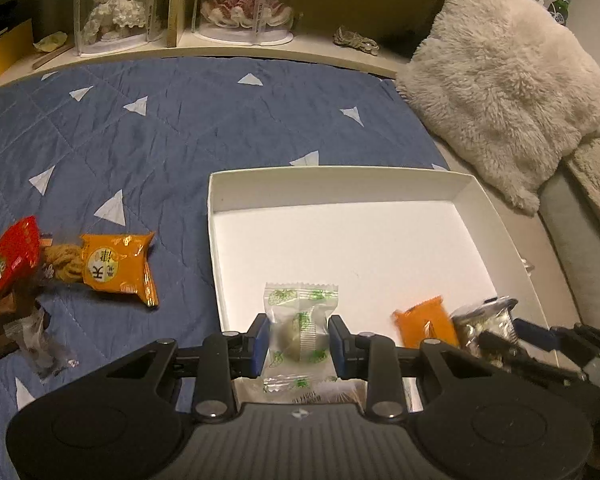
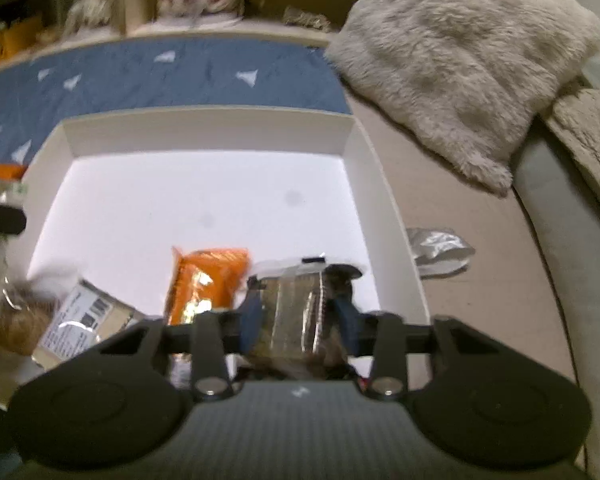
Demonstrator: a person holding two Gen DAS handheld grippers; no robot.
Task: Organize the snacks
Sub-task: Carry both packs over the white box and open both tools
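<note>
A white shallow box lies on the blue quilt. My left gripper is shut on a clear green-printed snack packet, held over the box's near left part. My right gripper is shut on a silvery clear snack packet over the box's near right corner; that packet also shows in the left wrist view. An orange packet lies in the box. A brown snack with a labelled wrapper lies at the box's near left.
On the quilt left of the box lie an orange packet, a red packet and several other wrappers. A fluffy cream pillow sits at the right. A silver wrapper lies right of the box. Shelves with dolls stand behind.
</note>
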